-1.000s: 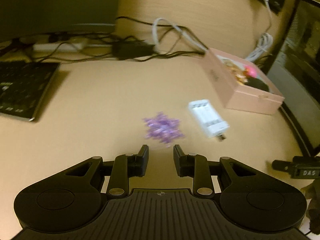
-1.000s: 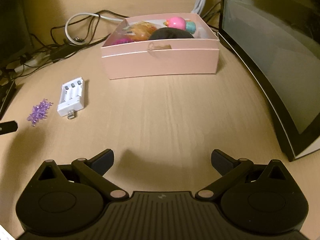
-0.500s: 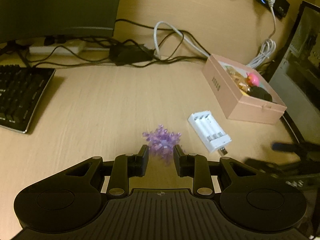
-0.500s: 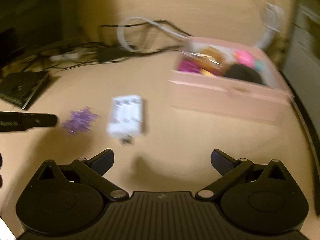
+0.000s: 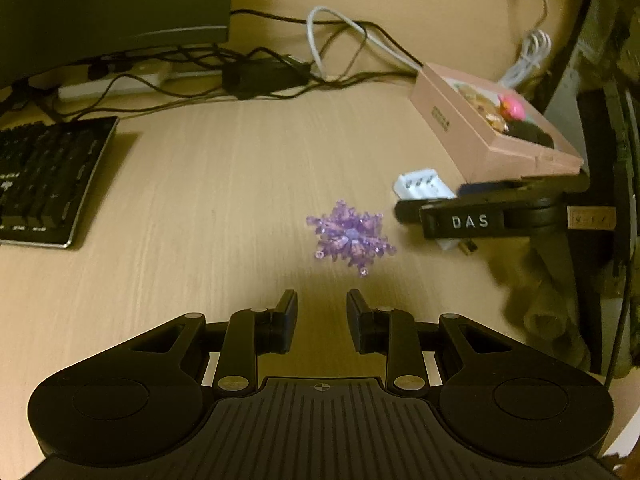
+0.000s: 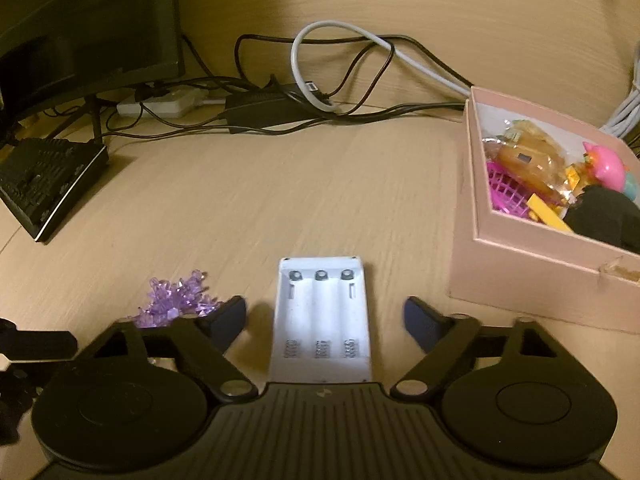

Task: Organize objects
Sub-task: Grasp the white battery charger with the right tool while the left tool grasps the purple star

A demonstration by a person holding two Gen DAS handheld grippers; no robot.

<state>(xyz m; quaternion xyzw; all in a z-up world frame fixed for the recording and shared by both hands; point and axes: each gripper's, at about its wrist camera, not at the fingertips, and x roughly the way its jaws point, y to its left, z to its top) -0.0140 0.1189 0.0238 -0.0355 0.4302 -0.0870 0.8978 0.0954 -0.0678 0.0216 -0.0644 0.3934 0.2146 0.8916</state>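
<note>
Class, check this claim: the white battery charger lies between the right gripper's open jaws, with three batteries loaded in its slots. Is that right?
Not quite. The right wrist view shows the white battery charger between the right gripper's open jaws, but its three slots are empty, with bare springs and contacts.

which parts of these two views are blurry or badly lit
Left wrist view: warm dim light, right edge smeared around the right gripper, purple crystal flower fairly sharp, shadow ahead of the left gripper. Right wrist view: sharper, battery charger clear, pink box slightly soft, monitor dark.
</note>
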